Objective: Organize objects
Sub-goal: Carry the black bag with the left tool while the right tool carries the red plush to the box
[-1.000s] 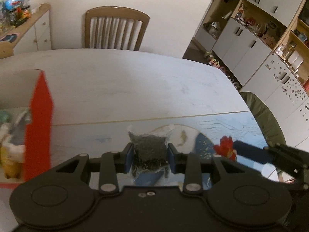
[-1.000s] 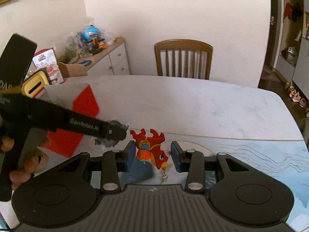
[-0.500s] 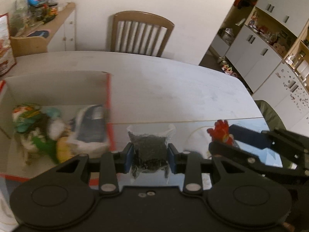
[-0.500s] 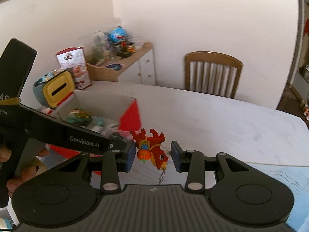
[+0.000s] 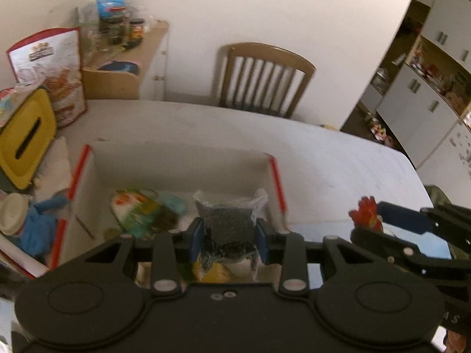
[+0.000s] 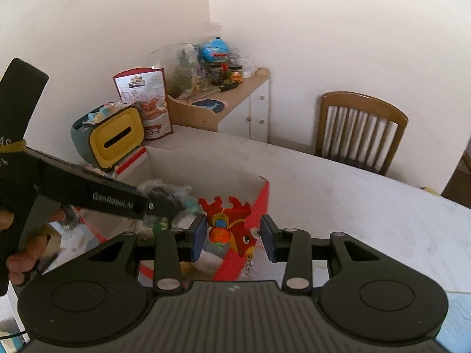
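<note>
My left gripper (image 5: 229, 239) is shut on a clear bag of dark grains (image 5: 228, 220) and holds it over the open red-and-white box (image 5: 182, 161). The box holds several items, among them a colourful packet (image 5: 135, 209). My right gripper (image 6: 232, 238) is shut on a red fish charm (image 6: 228, 225) with a small chain, just right of the box (image 6: 206, 176). The right gripper with the charm (image 5: 363, 214) shows at the right of the left wrist view. The left gripper's arm (image 6: 88, 191) crosses the right wrist view.
A yellow-fronted tissue holder (image 6: 109, 141) and a printed bag (image 6: 147, 103) stand left of the box on the white table (image 6: 353, 200). A blue toy (image 5: 35, 226) lies at the box's left. A wooden chair (image 6: 359, 129) and a sideboard (image 6: 235, 108) stand behind.
Both grippers have swung left toward the box, each still holding its object. The left gripper with the grain bag has moved from the table's blue mat to over the box.
</note>
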`<state>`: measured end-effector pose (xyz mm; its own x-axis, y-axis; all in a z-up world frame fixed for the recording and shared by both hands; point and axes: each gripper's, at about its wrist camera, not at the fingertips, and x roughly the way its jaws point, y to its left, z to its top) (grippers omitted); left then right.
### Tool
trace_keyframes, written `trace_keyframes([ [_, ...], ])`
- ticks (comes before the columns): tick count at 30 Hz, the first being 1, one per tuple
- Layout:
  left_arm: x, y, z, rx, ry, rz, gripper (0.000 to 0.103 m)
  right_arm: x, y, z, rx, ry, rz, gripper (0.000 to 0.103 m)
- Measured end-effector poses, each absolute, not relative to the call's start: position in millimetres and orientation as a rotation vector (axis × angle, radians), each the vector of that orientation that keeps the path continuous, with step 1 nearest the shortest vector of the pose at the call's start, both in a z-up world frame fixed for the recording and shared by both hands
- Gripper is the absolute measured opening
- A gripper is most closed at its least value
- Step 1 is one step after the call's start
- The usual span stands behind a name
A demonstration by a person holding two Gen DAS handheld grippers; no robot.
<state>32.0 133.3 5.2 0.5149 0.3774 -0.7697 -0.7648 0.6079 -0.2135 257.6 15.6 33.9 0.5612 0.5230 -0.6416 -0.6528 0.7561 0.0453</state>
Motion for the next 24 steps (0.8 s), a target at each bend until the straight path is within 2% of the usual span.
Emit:
trace_keyframes([
  [8,20.6,163.6,-7.6,-0.591,0.76,0.759,0.036,269.4,60.5,25.2,-0.247,0.678,0.722,0.039],
  [24,17.4,170.2,-63.0,-0.576,0.877,0.722,0.036,308.1,98.5,-33.6,-0.308,0.764,0.728,0.039],
])
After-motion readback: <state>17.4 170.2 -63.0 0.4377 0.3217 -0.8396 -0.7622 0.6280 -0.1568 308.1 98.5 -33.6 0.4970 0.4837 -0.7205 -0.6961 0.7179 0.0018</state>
